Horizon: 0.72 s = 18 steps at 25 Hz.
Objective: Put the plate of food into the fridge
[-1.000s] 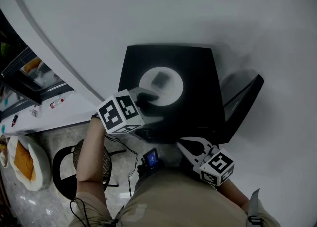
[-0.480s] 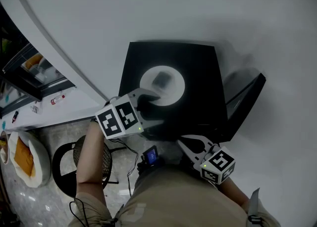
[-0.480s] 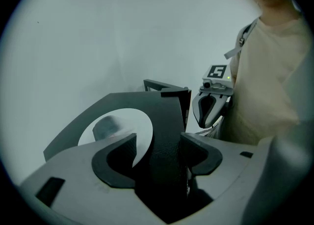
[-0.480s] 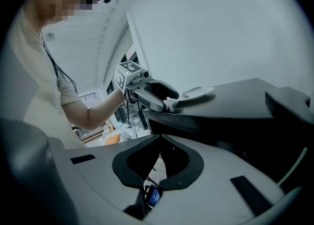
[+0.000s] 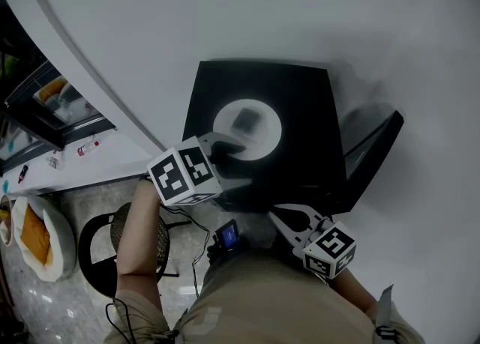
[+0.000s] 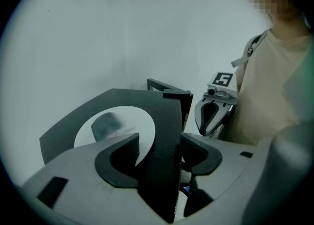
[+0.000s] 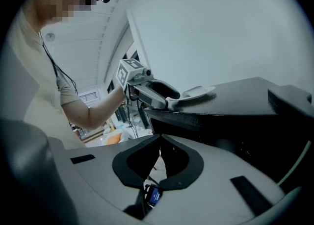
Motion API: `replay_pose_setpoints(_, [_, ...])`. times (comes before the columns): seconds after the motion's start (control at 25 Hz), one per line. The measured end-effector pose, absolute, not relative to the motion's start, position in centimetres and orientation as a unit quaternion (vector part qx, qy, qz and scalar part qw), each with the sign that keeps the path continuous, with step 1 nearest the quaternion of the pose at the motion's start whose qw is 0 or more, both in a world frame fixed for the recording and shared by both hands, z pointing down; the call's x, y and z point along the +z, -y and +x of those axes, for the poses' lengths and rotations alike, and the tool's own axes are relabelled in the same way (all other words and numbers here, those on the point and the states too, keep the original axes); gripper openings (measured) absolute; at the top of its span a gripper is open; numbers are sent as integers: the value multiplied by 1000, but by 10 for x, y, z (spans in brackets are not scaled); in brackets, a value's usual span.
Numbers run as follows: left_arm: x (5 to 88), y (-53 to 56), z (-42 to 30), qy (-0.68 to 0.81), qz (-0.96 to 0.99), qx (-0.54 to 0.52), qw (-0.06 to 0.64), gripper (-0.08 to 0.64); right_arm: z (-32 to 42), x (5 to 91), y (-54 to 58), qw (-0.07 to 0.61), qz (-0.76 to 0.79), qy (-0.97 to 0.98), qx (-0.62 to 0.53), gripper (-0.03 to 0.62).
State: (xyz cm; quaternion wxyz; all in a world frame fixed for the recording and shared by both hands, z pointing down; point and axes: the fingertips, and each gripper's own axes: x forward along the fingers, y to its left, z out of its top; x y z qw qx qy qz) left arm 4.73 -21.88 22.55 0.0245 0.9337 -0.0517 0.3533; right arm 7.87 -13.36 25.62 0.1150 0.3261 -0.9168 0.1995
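Note:
A white plate (image 5: pixel 247 129) with a dark block of food (image 5: pixel 246 119) rests on top of a small black fridge (image 5: pixel 307 103), whose door (image 5: pixel 371 155) hangs open at the right. My left gripper (image 5: pixel 225 161) is open at the plate's near left rim. One finger lies over the rim, the other by the fridge's front edge. In the left gripper view the plate (image 6: pixel 122 121) shows beside the left jaw, with the black fridge edge (image 6: pixel 167 136) between the jaws. My right gripper (image 5: pixel 289 219) is shut and empty, low in front of the fridge.
A pale wall rises behind the fridge. At the left stand a dark shelf unit (image 5: pixel 45 106) with small items, a black stool (image 5: pixel 101 249) and a white and orange cushion (image 5: pixel 34 241). A small device with a blue screen (image 5: pixel 227 239) hangs at the person's waist.
The left gripper slipped slightly toward me and came back to the plate's rim. The plate and the right gripper stay where they were.

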Motion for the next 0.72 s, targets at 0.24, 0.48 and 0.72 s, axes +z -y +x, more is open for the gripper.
replay_pose_setpoints(0.24, [224, 204, 44, 46, 936, 348, 7, 259, 80, 255, 135, 108, 330, 915, 208, 23])
replay_pose_setpoints(0.48, [230, 203, 37, 65, 913, 392, -90, 259, 77, 257, 134, 110, 325, 916, 207, 23])
replay_pose_setpoints(0.72, [242, 204, 36, 74, 878, 442, -169, 261, 72, 257, 132, 112, 318, 918, 207, 23])
